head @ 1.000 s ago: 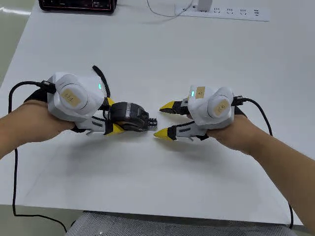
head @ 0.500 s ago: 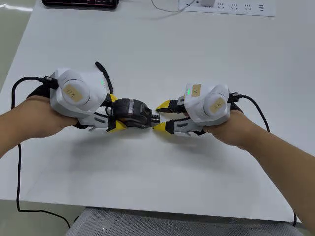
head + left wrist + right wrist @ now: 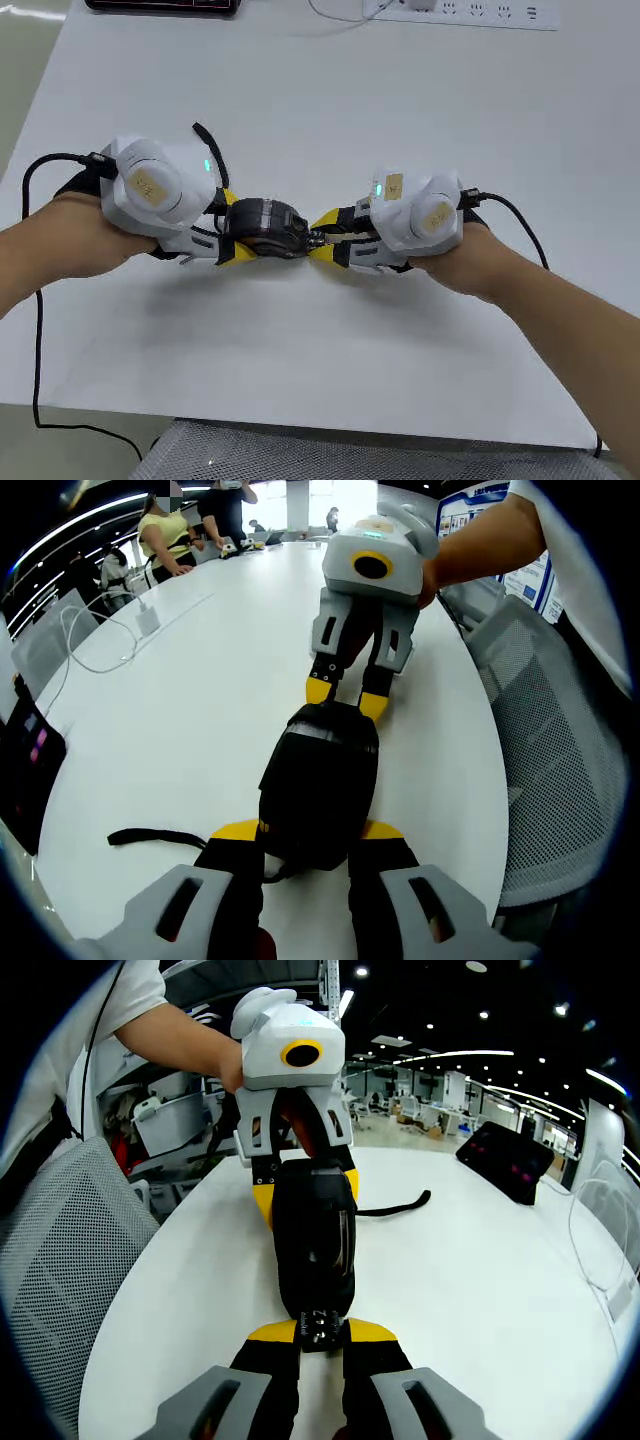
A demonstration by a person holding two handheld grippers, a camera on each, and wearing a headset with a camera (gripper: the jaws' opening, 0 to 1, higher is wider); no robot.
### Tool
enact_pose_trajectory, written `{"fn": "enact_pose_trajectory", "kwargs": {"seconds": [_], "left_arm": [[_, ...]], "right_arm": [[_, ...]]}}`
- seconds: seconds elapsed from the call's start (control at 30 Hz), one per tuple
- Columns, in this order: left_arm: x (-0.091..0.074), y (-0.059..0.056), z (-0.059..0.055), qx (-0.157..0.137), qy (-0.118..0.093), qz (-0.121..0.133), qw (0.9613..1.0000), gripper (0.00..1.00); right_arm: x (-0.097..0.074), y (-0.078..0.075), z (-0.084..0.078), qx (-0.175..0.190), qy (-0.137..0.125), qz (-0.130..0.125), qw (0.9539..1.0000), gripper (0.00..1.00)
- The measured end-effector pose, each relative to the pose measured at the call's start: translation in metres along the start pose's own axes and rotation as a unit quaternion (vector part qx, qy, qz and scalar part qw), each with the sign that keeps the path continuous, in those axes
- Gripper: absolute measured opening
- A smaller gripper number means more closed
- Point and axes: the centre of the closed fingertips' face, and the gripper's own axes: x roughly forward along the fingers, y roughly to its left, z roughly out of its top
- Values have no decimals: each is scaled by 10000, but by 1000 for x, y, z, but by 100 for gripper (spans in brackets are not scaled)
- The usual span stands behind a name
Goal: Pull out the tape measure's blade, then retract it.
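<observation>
Compared with one second ago, the right gripper [image 3: 322,238] has closed the gap to the tape measure [image 3: 265,228], and its jaws, then spread wide and clear of the case, are now drawn in narrow.

The tape measure, a black case, sits just above the white table [image 3: 320,100] near its middle, held between the two grippers. The blade is fully wound in; its metal end hook [image 3: 318,1326] sits at the mouth of the case. In the right gripper view, that gripper's yellow-tipped jaws press against the hook from both sides, so the right gripper [image 3: 322,1332] grips the end hook [image 3: 314,240].

The left gripper [image 3: 232,232] clamps the opposite end of the case. In the left gripper view its jaws flank the tape measure [image 3: 318,780] on either side, pads against the body. The two tools face each other tip to tip, with the case between them.

A black wrist strap [image 3: 395,1205] trails from the case across the tabletop. Black cables run from both grippers along the person's forearms.

At the far table edge lie a white power strip [image 3: 460,12] and a dark device [image 3: 165,5]. A grey mesh chair [image 3: 300,455] stands at the near edge.
</observation>
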Motion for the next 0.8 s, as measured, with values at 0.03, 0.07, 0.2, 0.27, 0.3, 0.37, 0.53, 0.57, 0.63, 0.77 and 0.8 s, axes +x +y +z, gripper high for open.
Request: {"fn": "enact_pose_trajectory", "kwargs": {"seconds": [0.03,0.07,0.2,0.27,0.3,0.37,0.53,0.57,0.63,0.77,0.8], "left_arm": [[0,0,0,5,1,1,10000,28],[0,0,0,11,1,0,10000,28],[0,0,0,40,-9,-6,10000,27],[0,0,0,60,-4,-6,10000,27],[0,0,0,65,-2,-12,10000,27],[0,0,0,89,10,-9,10000,27],[0,1,0,74,-11,-20,10000,27],[1,1,0,75,-6,-18,10000,27],[1,1,0,68,2,-19,10000,27],[1,1,0,79,2,-34,10000,27],[1,1,0,92,10,-37,10000,27]], "right_arm": [[0,0,0,-1,1,4,10000,12],[0,0,0,-11,5,11,10000,12],[1,0,0,-23,2,16,10000,12],[1,-1,0,-27,15,16,10000,11],[1,0,0,-44,27,18,10000,11],[1,-1,0,-59,40,4,10000,11],[0,0,-1,-92,61,-2,9999,10],[0,0,-2,-92,69,0,9999,10],[-1,-1,-2,-111,88,-15,9999,10],[-1,-1,-2,-123,109,-27,9999,9],[-1,-1,-2,-108,106,-26,9999,9]]}}
